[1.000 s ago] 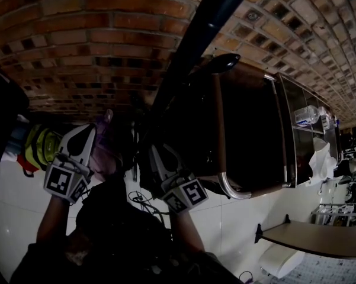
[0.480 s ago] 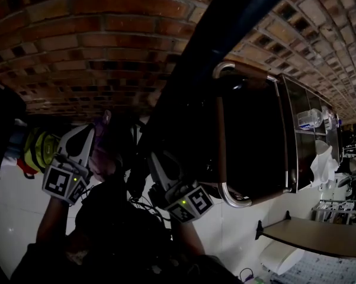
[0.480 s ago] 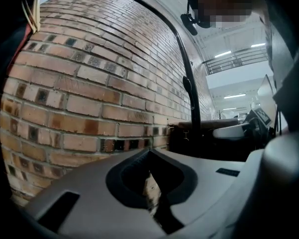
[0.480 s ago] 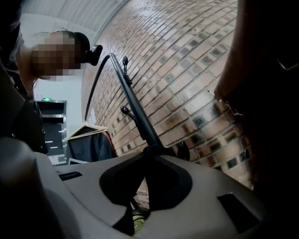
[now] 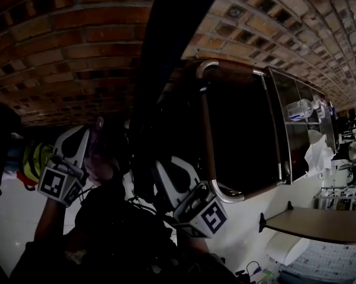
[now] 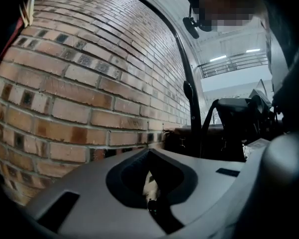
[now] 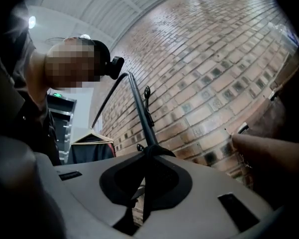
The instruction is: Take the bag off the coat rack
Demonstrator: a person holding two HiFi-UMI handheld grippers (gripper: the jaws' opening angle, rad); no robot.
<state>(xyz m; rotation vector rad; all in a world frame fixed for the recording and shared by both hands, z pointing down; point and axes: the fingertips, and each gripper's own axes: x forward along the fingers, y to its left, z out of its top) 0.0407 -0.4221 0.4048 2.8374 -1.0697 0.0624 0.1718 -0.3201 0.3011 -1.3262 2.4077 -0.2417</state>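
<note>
The black pole of the coat rack (image 5: 166, 40) runs down across the brick wall, and its hooks show in the right gripper view (image 7: 139, 108). My right gripper (image 5: 166, 171) (image 7: 147, 183) is shut on a thin black strap (image 7: 150, 156) that passes over the jaws close to the pole. My left gripper (image 5: 89, 136) (image 6: 149, 188) is shut on a small pale strip (image 6: 148, 183), beside something purplish (image 5: 100, 152). The dark mass (image 5: 115, 218) between my arms is too dim to tell bag from clothing.
A dark cabinet with a metal frame (image 5: 210, 152) stands right of the rack, with shelves holding a plastic bottle (image 5: 299, 108). A yellow-green item (image 5: 35, 158) hangs at the left. A table edge (image 5: 320, 232) is at the lower right. A dark garment hangs on a hanger (image 7: 92, 148).
The right gripper has moved down and to the right, away from the pole. The left gripper has dropped slightly. The pole now fills more of the top of the view.
</note>
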